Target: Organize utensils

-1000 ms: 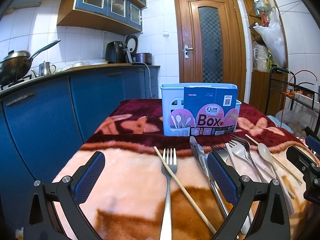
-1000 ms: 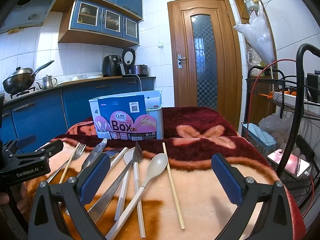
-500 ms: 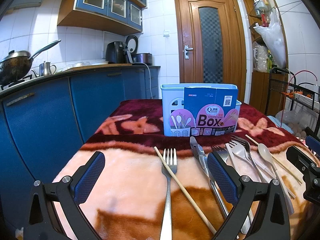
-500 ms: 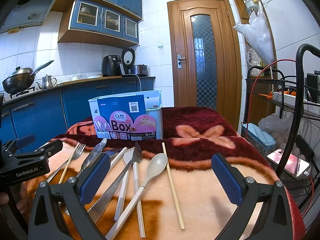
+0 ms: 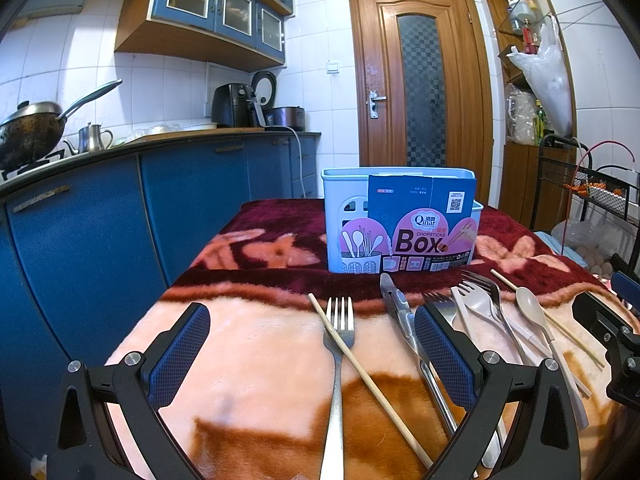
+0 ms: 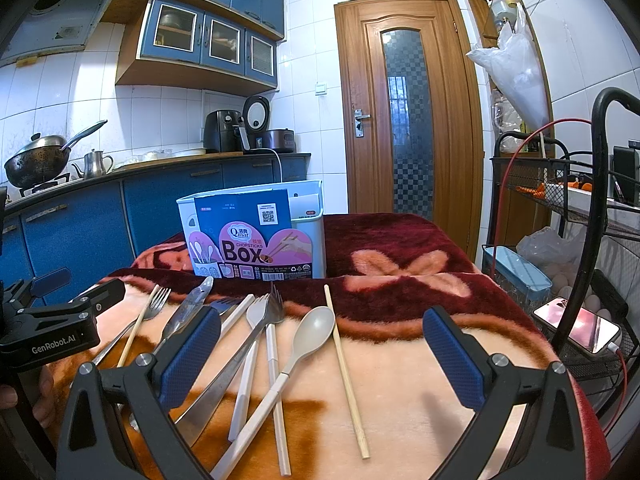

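On fuzzy blanket, steel fork, wooden chopstick

White-tiled kitchen with blue cabinets, a wooden door, and seemingly daylight overhead.

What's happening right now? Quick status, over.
Left gripper open, right gripper open, both empty. Forks, chopsticks, beige plastic spoon loose on blanket. Pale blue utensil basket ahead, unobstructed.

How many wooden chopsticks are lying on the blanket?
2. One wooden chopstick lies across the leftmost metal fork; the second chopstick lies just right of the beige spoon. More may hide under other utensils.
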Demonstrator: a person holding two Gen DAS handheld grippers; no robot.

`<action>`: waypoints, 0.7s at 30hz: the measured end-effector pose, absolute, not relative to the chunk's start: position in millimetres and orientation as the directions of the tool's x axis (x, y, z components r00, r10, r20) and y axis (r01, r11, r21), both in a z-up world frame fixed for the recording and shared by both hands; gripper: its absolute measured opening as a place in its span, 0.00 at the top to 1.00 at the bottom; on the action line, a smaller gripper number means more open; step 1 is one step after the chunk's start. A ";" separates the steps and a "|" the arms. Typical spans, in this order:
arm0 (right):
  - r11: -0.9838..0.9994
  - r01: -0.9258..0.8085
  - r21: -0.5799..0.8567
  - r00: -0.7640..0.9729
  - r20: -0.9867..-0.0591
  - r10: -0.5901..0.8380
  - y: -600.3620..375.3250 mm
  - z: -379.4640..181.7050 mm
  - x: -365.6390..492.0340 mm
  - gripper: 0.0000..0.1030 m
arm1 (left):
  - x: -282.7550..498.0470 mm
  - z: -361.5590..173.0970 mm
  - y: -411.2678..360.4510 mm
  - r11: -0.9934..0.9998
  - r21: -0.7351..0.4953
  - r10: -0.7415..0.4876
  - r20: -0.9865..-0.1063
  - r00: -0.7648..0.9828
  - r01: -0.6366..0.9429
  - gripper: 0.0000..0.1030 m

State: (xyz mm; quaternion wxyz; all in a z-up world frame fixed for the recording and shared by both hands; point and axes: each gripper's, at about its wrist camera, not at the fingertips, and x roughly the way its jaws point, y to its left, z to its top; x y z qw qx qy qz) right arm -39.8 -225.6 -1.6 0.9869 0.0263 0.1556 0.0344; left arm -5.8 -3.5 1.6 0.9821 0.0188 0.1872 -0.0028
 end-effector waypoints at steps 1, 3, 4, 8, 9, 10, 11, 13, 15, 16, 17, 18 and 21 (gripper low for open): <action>0.996 -0.060 0.063 0.949 -0.305 0.076 -225.6 -1.6 -39.8 0.00 | -6.0 1.7 -3.6 0.999 0.036 0.002 -0.368 0.930 0.012 0.01; 0.996 -0.060 0.063 0.949 -0.305 0.076 -225.6 -1.6 -39.8 0.00 | -5.9 1.6 -3.5 0.999 0.036 0.002 -0.368 0.930 0.012 0.01; 0.996 -0.060 0.063 0.949 -0.305 0.076 -225.6 -1.6 -39.6 0.00 | -5.7 1.6 -3.4 0.999 0.036 0.002 -0.368 0.930 0.012 0.01; 0.996 -0.060 0.062 0.949 -0.305 0.076 -225.5 -1.5 -39.7 0.00 | -5.7 1.6 -3.4 0.999 0.036 0.001 -0.367 0.930 0.013 0.01; 0.996 -0.060 0.062 0.949 -0.305 0.076 -225.5 -1.5 -39.7 0.00 | -6.3 1.6 -3.8 0.999 0.036 0.001 -0.368 0.930 0.013 0.01; 0.996 -0.060 0.062 0.949 -0.305 0.076 -225.5 -1.5 -39.7 0.00 | -5.8 1.7 -3.5 0.999 0.037 0.002 -0.367 0.930 0.013 0.01; 0.996 -0.060 0.062 0.949 -0.306 0.076 -225.4 -1.5 -39.7 0.00 | -6.3 1.7 -3.7 0.999 0.037 0.002 -0.367 0.930 0.013 0.01; 0.996 -0.060 0.062 0.949 -0.306 0.076 -225.3 -1.7 -39.5 0.00 | -4.7 3.0 -0.9 0.999 0.036 0.001 -0.367 0.930 0.013 0.01; 0.996 -0.060 0.062 0.949 -0.307 0.076 -225.1 -1.8 -39.3 0.00 | -4.8 3.0 -1.0 0.999 0.035 0.001 -0.367 0.930 0.013 0.01; 0.996 -0.060 0.062 0.949 -0.306 0.076 -225.1 -1.8 -39.5 0.00 | -4.7 2.9 -1.1 0.999 0.036 0.001 -0.367 0.930 0.013 0.01; 0.996 -0.060 0.062 0.949 -0.306 0.076 -225.0 -1.8 -39.4 0.00 | -4.9 3.1 -1.1 0.999 0.036 0.002 -0.367 0.930 0.013 0.01; 0.996 -0.060 0.062 0.949 -0.306 0.076 -224.9 -1.9 -39.3 0.00 | -4.7 2.9 -1.1 0.999 0.037 0.002 -0.368 0.930 0.013 0.01; 0.996 -0.061 0.062 0.948 -0.309 0.077 -223.5 -3.0 -39.7 0.00 | -4.4 3.4 -0.5 0.999 0.036 0.001 -0.369 0.929 0.013 0.01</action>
